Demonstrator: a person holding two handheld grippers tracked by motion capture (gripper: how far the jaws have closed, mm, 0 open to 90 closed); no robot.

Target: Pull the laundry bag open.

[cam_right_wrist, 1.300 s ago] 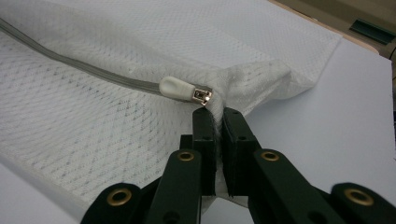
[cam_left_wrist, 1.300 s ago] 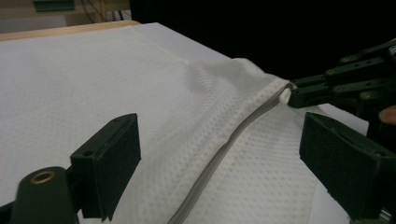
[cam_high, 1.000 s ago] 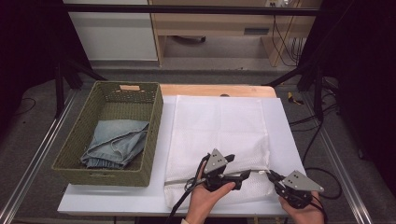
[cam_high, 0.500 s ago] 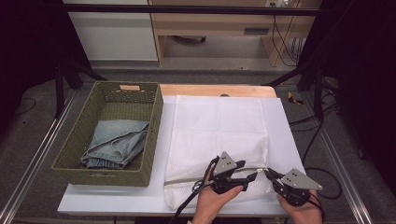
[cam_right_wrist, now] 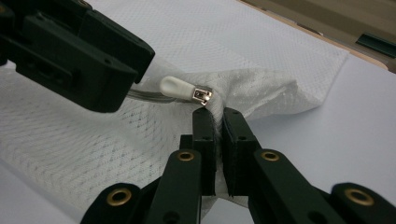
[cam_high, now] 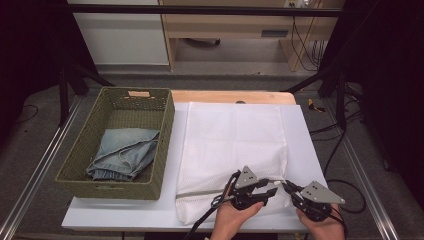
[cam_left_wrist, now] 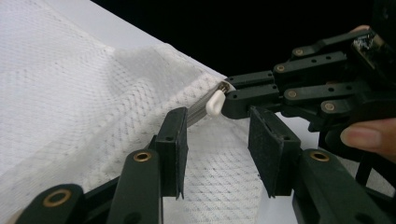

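From the high view, I see the white mesh bag (cam_high: 232, 150) lying flat on the surface (cam_high: 125, 217), with the basket (cam_high: 120, 142) at its 9 o'clock.

In the left gripper view, my left gripper (cam_left_wrist: 217, 149) has just been closing, its jaws apart over the mesh, the zipper pull (cam_left_wrist: 215, 101) at 12 o'clock.

In the right gripper view, my right gripper (cam_right_wrist: 218, 135) is clenched on the bag's mesh just below the pull.

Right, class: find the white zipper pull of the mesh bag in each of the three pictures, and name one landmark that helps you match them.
High view: the zipper pull is a tiny pale spot low and right of centre, between the two grippers.
Left gripper view: upper middle, just beyond the left gripper, whose jaws have just been closing with nothing pressed between them.
Right gripper view: left of centre, above the right gripper, shut on the mesh bag.
Shared landmark: the grey zipper line.
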